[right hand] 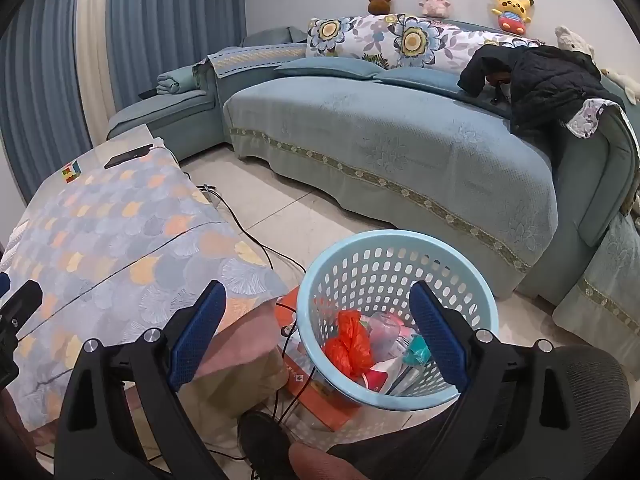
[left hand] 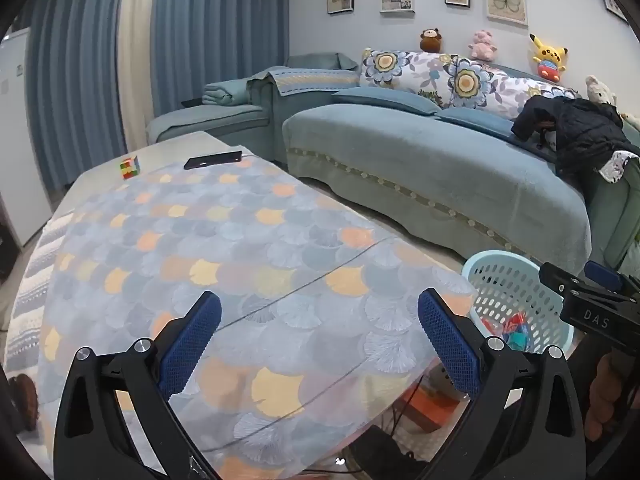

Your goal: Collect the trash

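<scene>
left wrist view: the left tool point(left hand: 320, 344) hangs over the patterned counter point(left hand: 224, 248), its blue pads wide apart and holding nothing. no litter shows on the cloth; only a puzzle cube point(left hand: 129, 167) and a dark phone point(left hand: 213, 159) sit at the far end, upper left of the frame. the pale blue basket point(left hand: 516, 280) stands on the floor at lower right, off the counter's near corner, with the right tool's black body just above it.

right wrist view: the right tool point(right hand: 318, 332) hovers, pads spread and empty, directly above the basket point(right hand: 384, 240) at lower centre. the trash point(right hand: 350, 342), an orange bag and wrappers, lies inside. the right tool is the nearer one; collecting looks close to finished.
</scene>
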